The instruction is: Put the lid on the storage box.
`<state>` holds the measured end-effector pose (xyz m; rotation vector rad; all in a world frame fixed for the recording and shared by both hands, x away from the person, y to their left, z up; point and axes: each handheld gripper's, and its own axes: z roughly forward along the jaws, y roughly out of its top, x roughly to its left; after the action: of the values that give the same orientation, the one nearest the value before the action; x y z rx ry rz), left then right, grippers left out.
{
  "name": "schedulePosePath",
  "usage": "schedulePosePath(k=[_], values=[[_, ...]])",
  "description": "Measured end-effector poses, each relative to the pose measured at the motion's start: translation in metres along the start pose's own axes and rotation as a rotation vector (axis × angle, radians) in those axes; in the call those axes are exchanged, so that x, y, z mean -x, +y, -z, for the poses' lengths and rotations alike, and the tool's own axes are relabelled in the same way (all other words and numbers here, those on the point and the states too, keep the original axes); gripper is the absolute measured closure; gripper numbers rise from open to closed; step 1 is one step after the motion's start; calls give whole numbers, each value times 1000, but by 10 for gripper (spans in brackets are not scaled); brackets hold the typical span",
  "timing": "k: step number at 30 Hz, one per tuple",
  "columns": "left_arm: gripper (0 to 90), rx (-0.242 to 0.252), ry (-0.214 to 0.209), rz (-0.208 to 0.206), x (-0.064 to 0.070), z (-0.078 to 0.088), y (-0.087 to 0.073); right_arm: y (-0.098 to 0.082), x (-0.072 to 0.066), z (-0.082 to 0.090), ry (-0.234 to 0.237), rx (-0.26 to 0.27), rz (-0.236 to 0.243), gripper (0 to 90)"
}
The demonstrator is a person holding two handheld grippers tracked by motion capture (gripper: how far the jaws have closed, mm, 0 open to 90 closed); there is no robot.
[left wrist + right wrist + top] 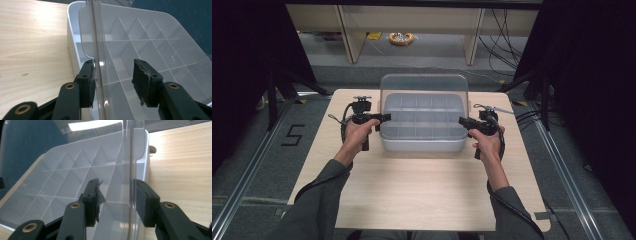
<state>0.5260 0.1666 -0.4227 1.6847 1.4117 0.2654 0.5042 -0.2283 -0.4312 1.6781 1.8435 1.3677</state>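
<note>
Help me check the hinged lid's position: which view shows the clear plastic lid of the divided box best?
The high view: the clear plastic lid stands raised behind the white divided box, whole outline visible. The left gripper view and right gripper view show its side edge between the fingers.

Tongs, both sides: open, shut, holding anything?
Left tongs: open, straddling the clear lid, one pad against its edge.
Right tongs: open, lid edge between the pads.

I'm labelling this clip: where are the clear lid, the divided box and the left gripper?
clear lid [424, 84], high view, upper part of the raised panel.
divided box [422, 145], high view, front wall.
left gripper [113, 82], left gripper view, midway between its fingertips.
</note>
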Motion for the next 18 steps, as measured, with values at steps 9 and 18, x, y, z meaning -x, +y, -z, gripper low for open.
schedulePosePath(k=[9,18], values=[[532,-23,-9,51,-3,1,-3,-3,-13,4,16,-85,-209,581],[517,-22,-7,54,-6,-5,-7,-4,-11,2,18,-85,-212,569]])
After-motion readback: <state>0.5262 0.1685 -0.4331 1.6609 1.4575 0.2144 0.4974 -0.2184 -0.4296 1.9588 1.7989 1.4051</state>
